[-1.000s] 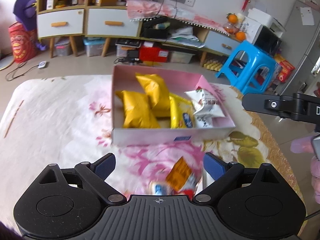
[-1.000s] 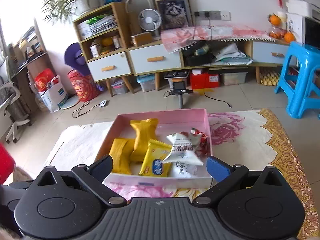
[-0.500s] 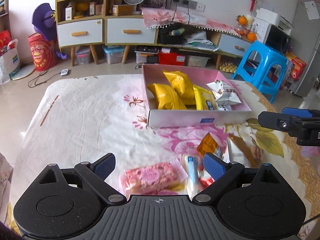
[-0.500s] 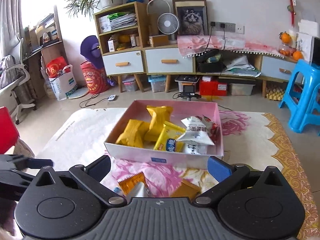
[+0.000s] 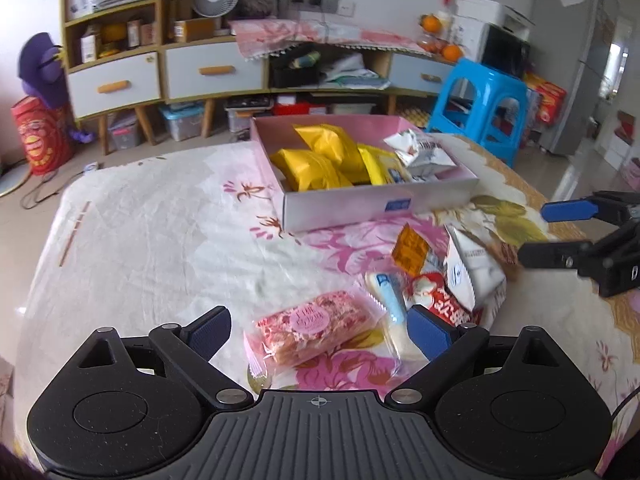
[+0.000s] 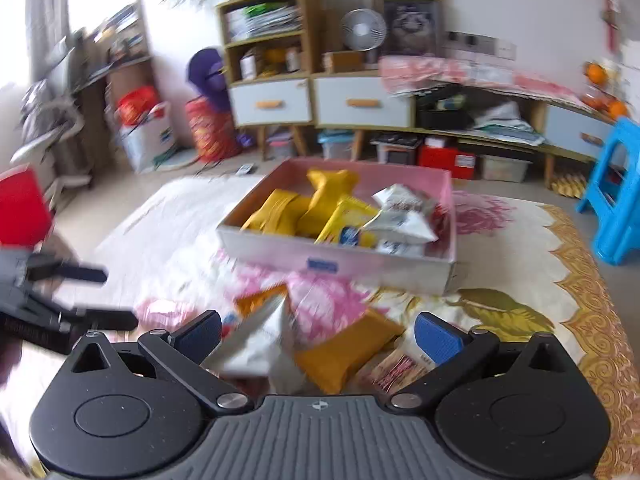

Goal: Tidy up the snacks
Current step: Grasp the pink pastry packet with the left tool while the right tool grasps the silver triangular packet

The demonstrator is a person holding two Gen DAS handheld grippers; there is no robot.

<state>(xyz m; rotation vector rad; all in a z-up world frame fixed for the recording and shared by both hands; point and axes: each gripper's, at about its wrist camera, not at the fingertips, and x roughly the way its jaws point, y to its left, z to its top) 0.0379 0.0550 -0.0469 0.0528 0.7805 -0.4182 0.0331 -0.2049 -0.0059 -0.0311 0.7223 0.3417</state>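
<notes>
Snacks now fill more of the near field in both wrist views than half a second ago: both claws have drawn back from the pink box (image 5: 372,206) and sit lower over the loose pile on the floral tablecloth (image 5: 152,240). The left gripper (image 5: 318,330) is spread wide and grips nothing; a pink nougat bar (image 5: 316,330) lies on the cloth between its pads, touching neither. The right gripper (image 6: 318,334) is equally wide and empty, hovering over a white triangular packet (image 6: 256,340) and an orange packet (image 6: 346,350); this view is motion-blurred.

Counted in the left wrist view, the box holds two plain yellow bags (image 5: 320,158), one yellow packet with a blue mark (image 5: 386,166) and at least one white packet (image 5: 420,152). Outside it, just in front of the box, lie five visible snacks: the nougat bar, one small orange packet (image 5: 410,250), one white-and-blue stick (image 5: 388,294), one red-and-white packet (image 5: 442,296) and one white packet (image 5: 472,272).
</notes>
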